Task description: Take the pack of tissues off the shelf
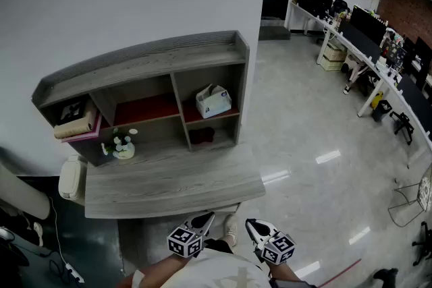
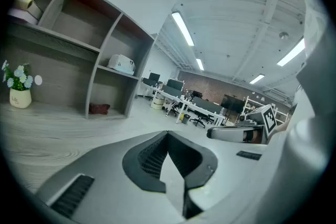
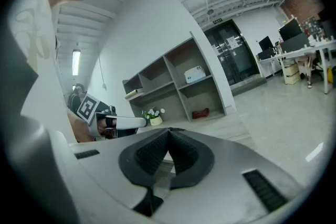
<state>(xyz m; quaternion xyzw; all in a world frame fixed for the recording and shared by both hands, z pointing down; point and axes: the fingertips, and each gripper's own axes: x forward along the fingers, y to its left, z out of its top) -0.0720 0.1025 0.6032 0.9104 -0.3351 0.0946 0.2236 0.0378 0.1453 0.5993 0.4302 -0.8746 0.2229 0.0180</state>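
- Both claws are clenched with nothing in them. In the left gripper view the left claw (image 2: 168, 135) has its jaws pressed together at the tips, and in the right gripper view the right claw (image 3: 169, 132) shows the same.
- From the head view, the left claw (image 1: 204, 220) and right claw (image 1: 252, 225) sit side by side at the bottom of the picture, close to the person's body. They are just off the near edge of the grey wooden surface (image 1: 169, 185) and touch nothing.
- Each claw appears in the other's view, level and held out in front of the person.
- A pack of tissues (image 1: 213, 101), white with a pale blue print, stands in the upper right compartment of the shelf (image 1: 162, 54), on a red-lined board. It is well apart from both claws, across the full depth of the surface.
- Below the tissues, in the lower right compartment, lies a small dark red thing (image 1: 202, 136).
- A pot of white flowers (image 1: 123, 146) stands on the surface in front of the shelf's left half.
- A beige roll (image 1: 75, 126) rests on a pink base in the upper left compartment.
- Against a white wall, the shelf stands at the back of the surface.
- Further right, beyond a shiny grey floor (image 1: 317, 145), a row of desks with monitors (image 1: 361, 34) runs along the room.
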